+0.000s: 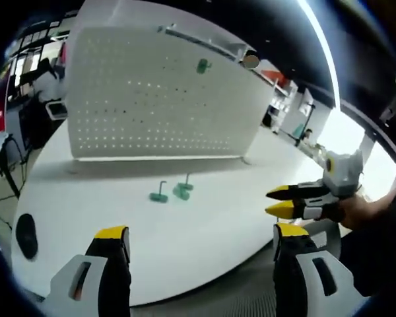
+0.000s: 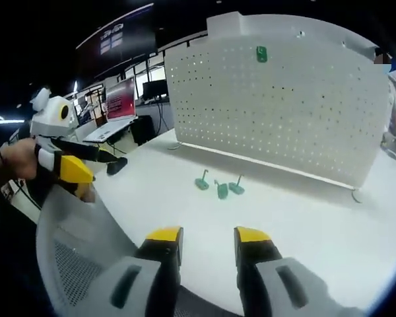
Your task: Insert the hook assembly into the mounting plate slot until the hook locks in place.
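left hand-held gripper (image 1: 195, 239) jaws apart, empty | right hand-held gripper (image 2: 208, 236) jaws apart, empty | three green hooks (image 2: 220, 186) on counter (image 2: 303, 211) | one hook (image 2: 261, 53) on pegboard (image 2: 284, 99)

Bright overhead glare, soft fisheye-warped edges

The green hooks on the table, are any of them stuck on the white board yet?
One green hook already sits high on the white pegboard. Three loose hooks lie on the table, untouched. The left gripper and right gripper are both open, holding nothing. Picking up and inserting is all still left.
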